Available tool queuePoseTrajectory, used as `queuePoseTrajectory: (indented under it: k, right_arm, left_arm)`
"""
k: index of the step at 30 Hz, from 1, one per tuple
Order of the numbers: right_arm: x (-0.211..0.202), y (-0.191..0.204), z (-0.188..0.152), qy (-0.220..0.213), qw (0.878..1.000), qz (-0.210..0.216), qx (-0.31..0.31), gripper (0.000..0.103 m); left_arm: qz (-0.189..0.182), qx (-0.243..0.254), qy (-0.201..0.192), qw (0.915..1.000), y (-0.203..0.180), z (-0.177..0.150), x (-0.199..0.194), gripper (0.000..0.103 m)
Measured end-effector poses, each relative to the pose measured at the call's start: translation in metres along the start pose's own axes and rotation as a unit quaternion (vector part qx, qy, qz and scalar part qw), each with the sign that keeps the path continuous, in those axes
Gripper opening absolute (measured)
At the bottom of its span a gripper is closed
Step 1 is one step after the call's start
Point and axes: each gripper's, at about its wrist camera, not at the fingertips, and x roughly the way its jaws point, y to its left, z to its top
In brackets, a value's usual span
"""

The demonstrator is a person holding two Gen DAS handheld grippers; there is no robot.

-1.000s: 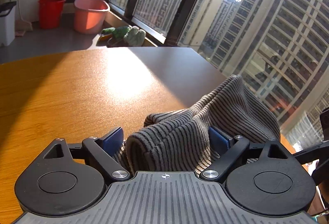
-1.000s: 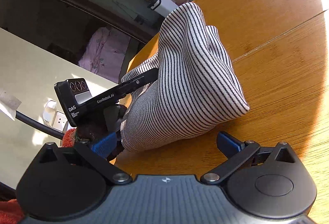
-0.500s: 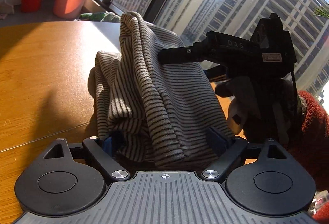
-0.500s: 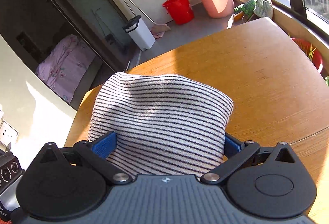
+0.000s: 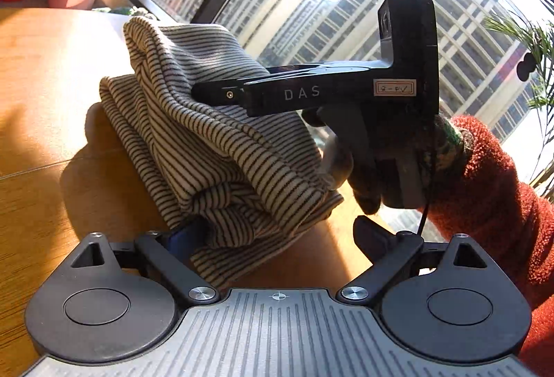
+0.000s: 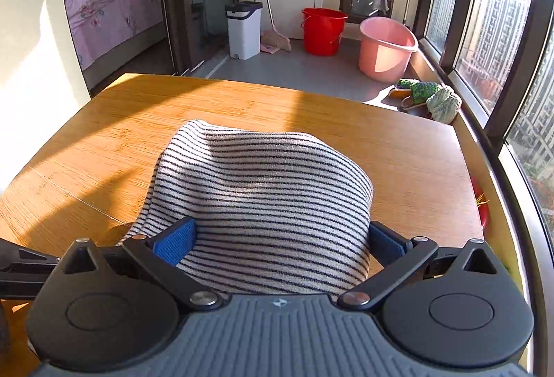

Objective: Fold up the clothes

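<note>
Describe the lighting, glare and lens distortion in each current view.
Left wrist view: sky above the towers blown out white, window frames bowed by the fisheye, striped garment casting a hard shadow on the table. Right wrist view: softer light, a sunlit band across the table, doorway and window frames curved, garment partly shaded.

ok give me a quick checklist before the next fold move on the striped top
1. Striped top bunched on the wooden table, not flat: not ok.
2. Left tongs wide apart, cloth only against the left finger: ok for a fresh grab.
3. Right tongs have fabric between the fingers; whether it is clamped: cannot tell.
4. Table beyond the top bare in the right wrist view: ok.
5. Right tongs sit close above the left tongs in the left wrist view; collision margin: cannot tell.
</note>
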Motion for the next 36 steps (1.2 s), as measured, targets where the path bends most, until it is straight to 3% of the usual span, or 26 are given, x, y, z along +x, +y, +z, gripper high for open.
queuePoseTrajectory:
  k: [4,7,9,12,14,16,17,23,27,30,33,34,36]
  right_arm:
    - [-0.005,0.032,-0.001,-0.022,0.995,-0.064,-0.07,0.103]
    - [-0.011,0.059,-0.01,-0.05,0.984,-0.116,-0.127,0.103]
    - [-0.013,0.066,-0.014,-0.061,0.981,-0.124,-0.135,0.103]
    - [-0.013,0.061,-0.016,-0.064,0.987,-0.108,-0.104,0.103]
    - [-0.014,0.056,-0.017,-0.062,0.989,-0.101,-0.084,0.103]
    - [-0.017,0.046,-0.02,-0.059,0.992,-0.09,-0.06,0.103]
    - [-0.018,0.041,-0.022,-0.058,0.994,-0.083,-0.047,0.103]
    - [-0.013,-0.007,-0.035,-0.036,0.995,0.019,0.087,0.103]
    - [-0.007,-0.044,-0.043,-0.023,0.979,0.095,0.181,0.103]
    - [-0.016,-0.066,-0.049,-0.058,0.966,0.101,0.233,0.103]
    - [-0.028,-0.092,-0.055,-0.105,0.945,0.105,0.292,0.103]
    - [-0.026,-0.101,-0.056,-0.108,0.936,0.109,0.315,0.101]
    - [-0.014,-0.115,-0.056,-0.101,0.924,0.121,0.348,0.083]
  left_arm:
    - [0.035,-0.014,-0.048,0.9981,0.013,0.005,-0.047,0.097]
    - [0.066,-0.053,-0.103,0.9911,0.025,0.032,-0.067,0.098]
    - [0.077,-0.075,-0.123,0.9866,0.028,0.054,-0.06,0.098]
    - [0.091,-0.093,-0.129,0.9831,0.029,0.084,-0.036,0.098]
    - [0.119,-0.064,-0.112,0.9845,0.022,0.1,-0.007,0.093]
    - [0.178,-0.028,-0.086,0.9799,0.015,0.111,0.019,0.073]
    - [0.19,-0.023,-0.078,0.9783,0.015,0.112,0.026,0.059]
    - [0.206,-0.011,-0.075,0.9757,0.014,0.106,0.027,0.058]
    - [0.219,0.015,-0.075,0.9726,0.01,0.103,0.023,0.059]
    - [0.22,0.02,-0.075,0.9724,0.012,0.102,0.023,0.061]
    - [0.216,0.019,-0.076,0.9734,0.013,0.096,0.02,0.062]
    - [0.214,0.017,-0.076,0.9737,0.013,0.094,0.019,0.062]
    - [0.211,0.012,-0.078,0.9744,0.015,0.093,0.018,0.062]
